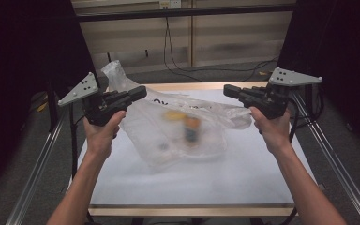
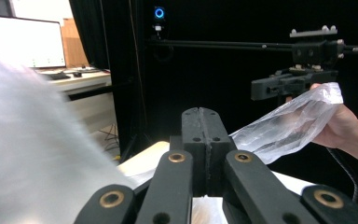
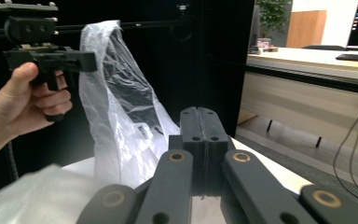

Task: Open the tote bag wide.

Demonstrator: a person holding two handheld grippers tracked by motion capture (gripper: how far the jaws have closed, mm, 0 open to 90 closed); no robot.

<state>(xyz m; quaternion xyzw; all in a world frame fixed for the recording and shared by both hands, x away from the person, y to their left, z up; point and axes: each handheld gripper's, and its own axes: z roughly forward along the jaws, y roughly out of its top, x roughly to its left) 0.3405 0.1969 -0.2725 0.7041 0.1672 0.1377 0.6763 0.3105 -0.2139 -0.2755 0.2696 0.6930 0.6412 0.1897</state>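
Observation:
A clear plastic bag [image 1: 178, 131] hangs stretched between my two grippers above the white table [image 1: 192, 183]. Blurred inside it are a yellow item [image 1: 174, 115] and a small dark bottle with an orange top [image 1: 191, 129]. My left gripper [image 1: 140, 92] is shut on the bag's left edge, and a loose corner sticks up behind it. My right gripper [image 1: 228, 90] is shut on the right edge. In the left gripper view the jaws [image 2: 205, 114] stand pressed together, with the bag [image 2: 289, 123] running to the other hand. In the right gripper view the jaws [image 3: 204, 114] are together too, the bag [image 3: 121, 107] rising toward the left gripper [image 3: 91, 60].
Aluminium rails run along the table's left side [image 1: 37, 164] and right side [image 1: 337, 164]. Black curtains hang at both sides. Cables [image 1: 215, 70] lie on the floor behind the table. A desk with a monitor [image 2: 28, 42] stands farther off.

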